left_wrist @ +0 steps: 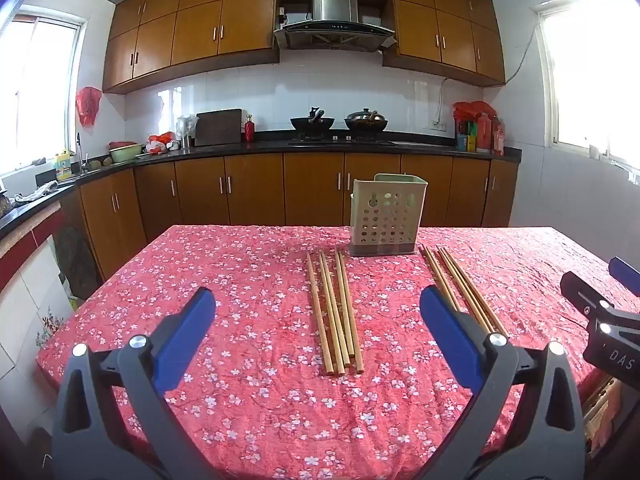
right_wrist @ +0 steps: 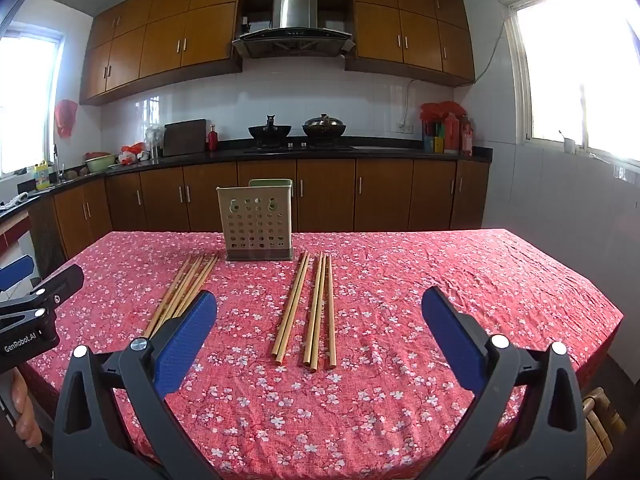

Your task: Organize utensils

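Nearest, the left gripper (left_wrist: 318, 312) hangs above the near part of the table with its blue-padded fingers (left_wrist: 184, 332) spread wide and nothing between them. The right gripper (right_wrist: 319, 314) hovers likewise just to the right of it, jaws wide apart and holding nothing; its black body shows at the right edge of the left wrist view.

Below them the table is covered by a red floral tablecloth (left_wrist: 248, 396) with small white blossoms, wrinkled toward the far right.

On the cloth lie two groups of plain light-wood chopsticks, all slim, straight and flat on the cloth. The left chopsticks (left_wrist: 335, 312) run with their long axis near to far, lying close together side by side and pointing toward the holder. The right chopsticks (right_wrist: 307, 308) also run near to far, split into two pairs with a narrow gap between, fanned a little apart at the near ends.

Beyond both groups, between their far tips, stands the utensil holder (left_wrist: 383, 220), an upright beige box with rows of round holes and a darker base.

Farthest, a kitchen counter (right_wrist: 280, 152) carries two woks.
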